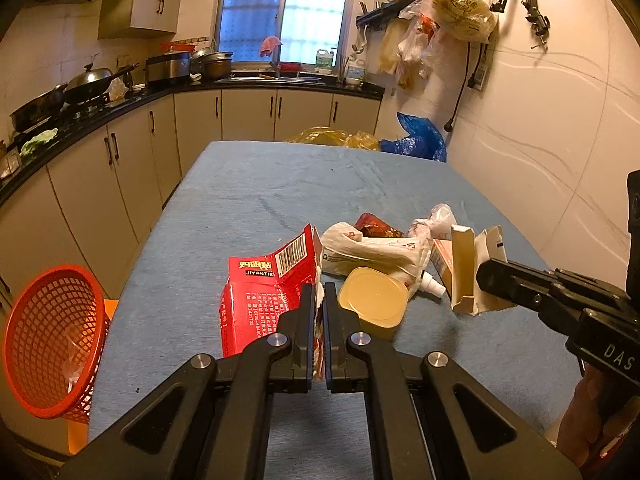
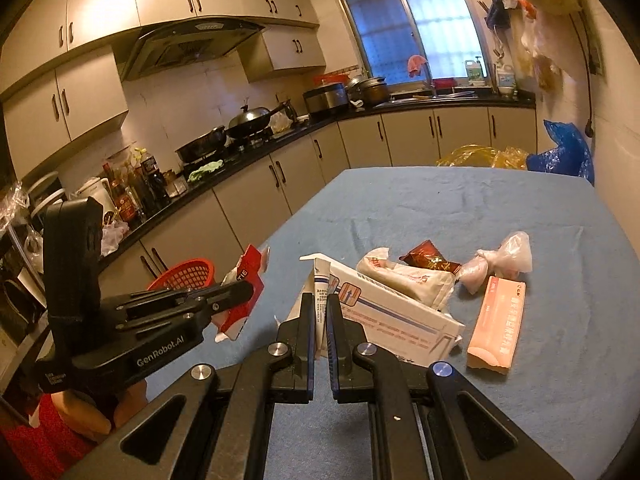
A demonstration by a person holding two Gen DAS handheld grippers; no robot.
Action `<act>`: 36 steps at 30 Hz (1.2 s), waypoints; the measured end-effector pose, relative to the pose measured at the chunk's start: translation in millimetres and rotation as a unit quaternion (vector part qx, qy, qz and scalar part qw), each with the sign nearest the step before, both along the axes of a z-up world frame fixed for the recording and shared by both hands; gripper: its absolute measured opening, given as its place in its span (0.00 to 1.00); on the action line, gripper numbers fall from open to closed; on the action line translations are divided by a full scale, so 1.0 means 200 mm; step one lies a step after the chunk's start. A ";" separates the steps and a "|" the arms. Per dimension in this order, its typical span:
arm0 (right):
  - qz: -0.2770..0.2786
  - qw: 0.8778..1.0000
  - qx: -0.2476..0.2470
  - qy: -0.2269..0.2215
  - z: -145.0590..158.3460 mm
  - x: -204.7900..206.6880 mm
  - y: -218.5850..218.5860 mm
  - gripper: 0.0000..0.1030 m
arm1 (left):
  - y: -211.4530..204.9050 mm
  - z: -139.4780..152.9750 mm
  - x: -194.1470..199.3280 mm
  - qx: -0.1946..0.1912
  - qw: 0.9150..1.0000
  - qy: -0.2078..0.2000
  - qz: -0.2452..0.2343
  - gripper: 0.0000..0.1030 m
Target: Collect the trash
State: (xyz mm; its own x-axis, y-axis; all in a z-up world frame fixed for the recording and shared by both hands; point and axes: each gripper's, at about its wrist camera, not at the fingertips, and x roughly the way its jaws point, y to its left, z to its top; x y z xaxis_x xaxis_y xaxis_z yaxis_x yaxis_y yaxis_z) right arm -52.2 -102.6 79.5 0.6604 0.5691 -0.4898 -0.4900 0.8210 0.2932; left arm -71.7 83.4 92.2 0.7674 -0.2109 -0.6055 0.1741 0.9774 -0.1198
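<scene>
My left gripper (image 1: 319,292) is shut on a torn red carton (image 1: 264,304), held just above the blue table (image 1: 280,184); the carton also shows in the right wrist view (image 2: 244,292). My right gripper (image 2: 320,304) is shut on the flap of an open white cardboard box (image 2: 400,312), seen standing at the right in the left wrist view (image 1: 472,268). Beyond lie a white plastic bag (image 1: 372,252), a yellowish lid (image 1: 372,300), a dark red wrapper (image 2: 430,262), a knotted clear bag (image 2: 500,260) and a pink box (image 2: 496,320). A red mesh basket (image 1: 52,340) stands off the table's left side.
Kitchen counters (image 1: 100,116) with woks and pots run along the left and far walls. Yellow (image 1: 332,138) and blue plastic bags (image 1: 420,138) sit past the table's far edge. Bags hang on the right wall (image 1: 460,8).
</scene>
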 end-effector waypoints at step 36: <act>-0.008 1.000 0.021 0.009 0.01 0.01 -0.09 0.06 | -0.07 -0.01 0.01 0.010 1.000 0.001 -0.005 0.03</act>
State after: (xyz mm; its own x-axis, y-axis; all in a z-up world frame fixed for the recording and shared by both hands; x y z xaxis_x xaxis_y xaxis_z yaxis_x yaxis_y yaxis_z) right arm -50.0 -120.0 81.0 0.6610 0.5789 -0.4775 -0.4718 0.8154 0.3354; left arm -69.0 68.4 91.0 0.7636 -0.2053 -0.6121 0.1829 0.9780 -0.0999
